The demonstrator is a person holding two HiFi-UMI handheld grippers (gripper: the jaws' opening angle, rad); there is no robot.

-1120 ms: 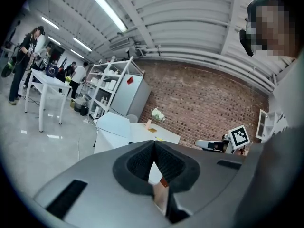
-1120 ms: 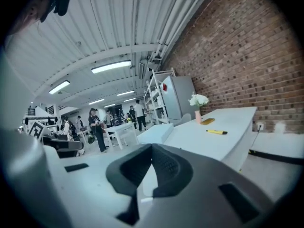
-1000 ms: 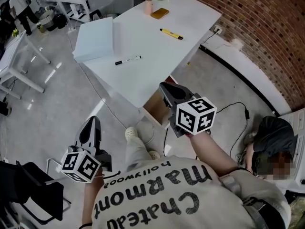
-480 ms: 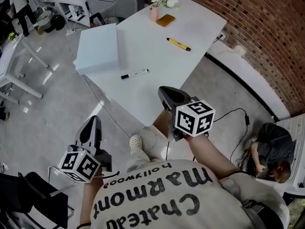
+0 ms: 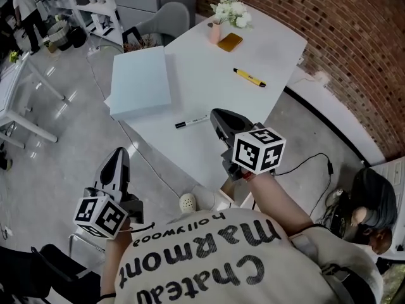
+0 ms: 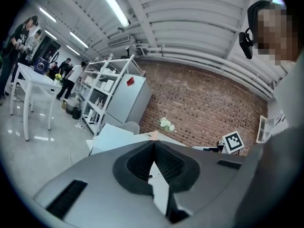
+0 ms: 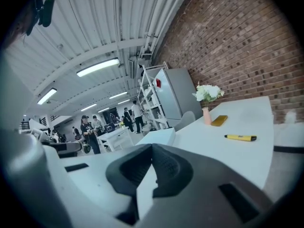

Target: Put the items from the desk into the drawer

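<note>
While we hold the left gripper (image 5: 118,152) and right gripper (image 5: 219,114) short of the desk (image 5: 209,56), their fingers are pressed together on nothing — a black marker (image 5: 191,121) lies by its near edge.

Bright, even light is being cast by long ceiling tubes (image 6: 111,6) at the upper left of both gripper views. Pale glare is being thrown back by the glossy floor (image 5: 60,122) at the head view's left. Lines are being bent toward the dark, rounded edges of the gripper views, and the left tongs (image 6: 154,143) and right tongs (image 7: 152,147) are being rendered soft at the bottom.
</note>
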